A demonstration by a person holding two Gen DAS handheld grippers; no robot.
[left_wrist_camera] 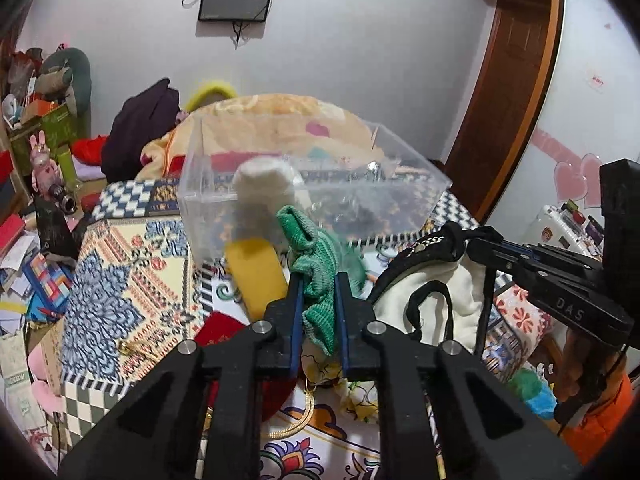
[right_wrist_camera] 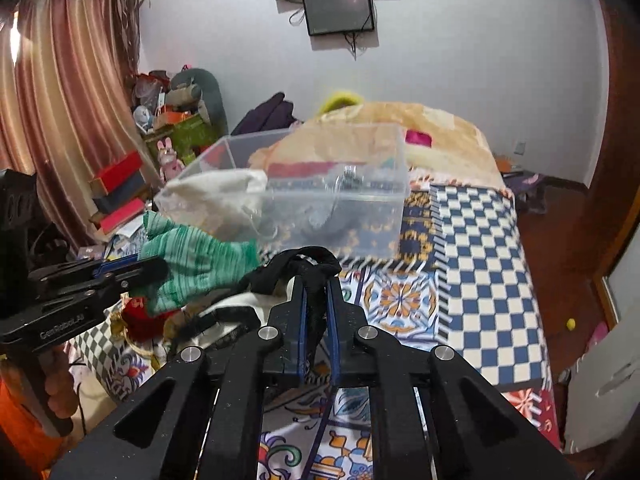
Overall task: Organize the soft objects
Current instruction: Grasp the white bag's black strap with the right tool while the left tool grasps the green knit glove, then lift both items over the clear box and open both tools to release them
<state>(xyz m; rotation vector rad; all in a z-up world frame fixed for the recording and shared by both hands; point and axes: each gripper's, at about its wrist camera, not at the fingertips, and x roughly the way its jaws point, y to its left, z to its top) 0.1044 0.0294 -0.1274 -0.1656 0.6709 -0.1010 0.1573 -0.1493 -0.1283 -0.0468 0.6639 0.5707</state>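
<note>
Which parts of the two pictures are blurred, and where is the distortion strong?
Left wrist view: the clear plastic box and green knitted cloth are smeared; the left claw is sharp. Right wrist view: the same box is blurred; the brown door frame bends at the edge.

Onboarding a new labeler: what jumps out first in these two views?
The green knit cloth pinched in the left gripper, held up just in front of the clear plastic bin on the patterned bedspread. Beside it, the right gripper clamps the black trim of a cream garment. A white soft item already sits in the bin.
</note>
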